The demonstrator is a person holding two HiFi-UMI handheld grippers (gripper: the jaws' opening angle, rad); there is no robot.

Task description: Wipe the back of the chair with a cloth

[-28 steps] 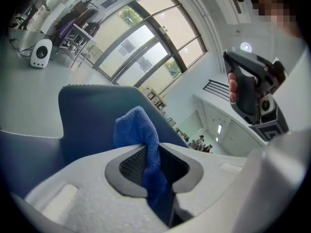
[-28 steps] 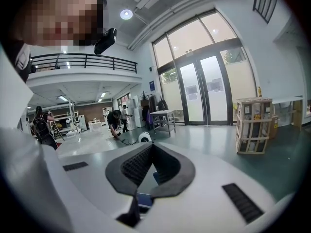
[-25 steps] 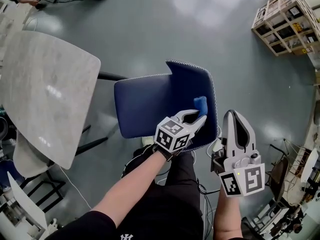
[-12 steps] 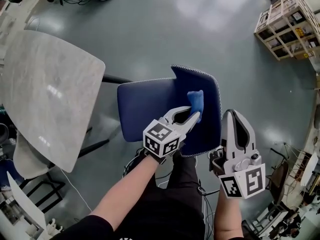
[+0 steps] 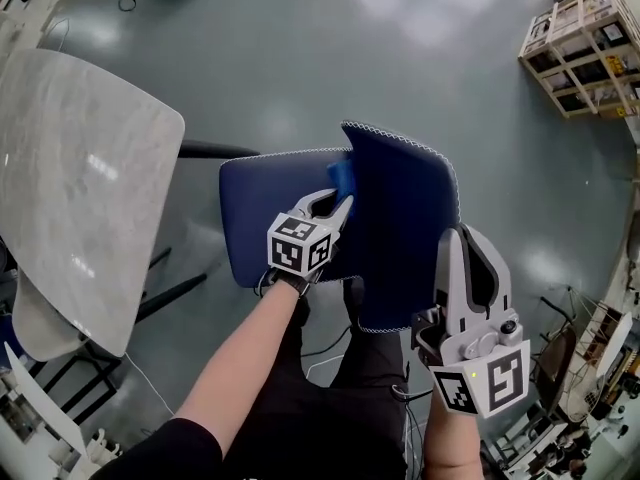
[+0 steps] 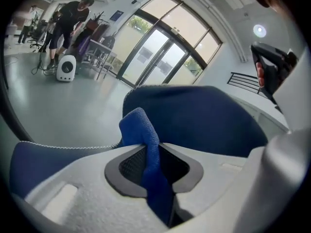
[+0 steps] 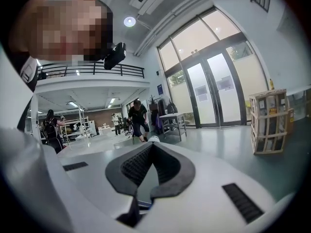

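Half beyond the fingertips, pinches cloth in closed left gripper, at edge of chair back just ahead. Could snag there and tug loose. Holds right gripper shut, empty.

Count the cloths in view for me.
1. A blue cloth, clamped in the left tongs, at the seat-side edge of the chair's backrest. The right tongs are shut on nothing. Others may be hidden.
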